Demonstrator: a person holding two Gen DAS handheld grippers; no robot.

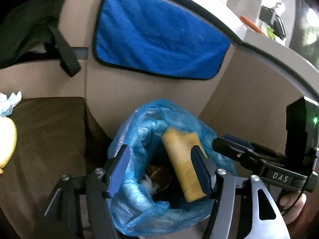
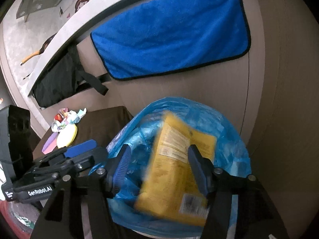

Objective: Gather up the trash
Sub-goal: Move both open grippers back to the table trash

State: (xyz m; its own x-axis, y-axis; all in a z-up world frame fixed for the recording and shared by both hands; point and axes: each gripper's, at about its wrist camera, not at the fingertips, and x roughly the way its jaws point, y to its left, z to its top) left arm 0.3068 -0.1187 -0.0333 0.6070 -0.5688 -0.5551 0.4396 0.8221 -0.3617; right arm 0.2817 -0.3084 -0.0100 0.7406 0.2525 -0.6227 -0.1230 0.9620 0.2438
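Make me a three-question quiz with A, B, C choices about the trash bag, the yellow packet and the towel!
1. Where is the yellow packet?
A. on the brown surface
B. in the mouth of the blue trash bag
C. on the towel

2. What colour is the towel hanging on the cabinet?
A. blue
B. red
C. white

3. How are the fingers of the right hand-held gripper?
A. clamped on the bag
B. apart, packet between them
C. gripping the towel

Answers: B, the packet sits half inside the bag's opening. A, the towel is bright blue with a dark edge. B, both blue pads stand apart from the packet.
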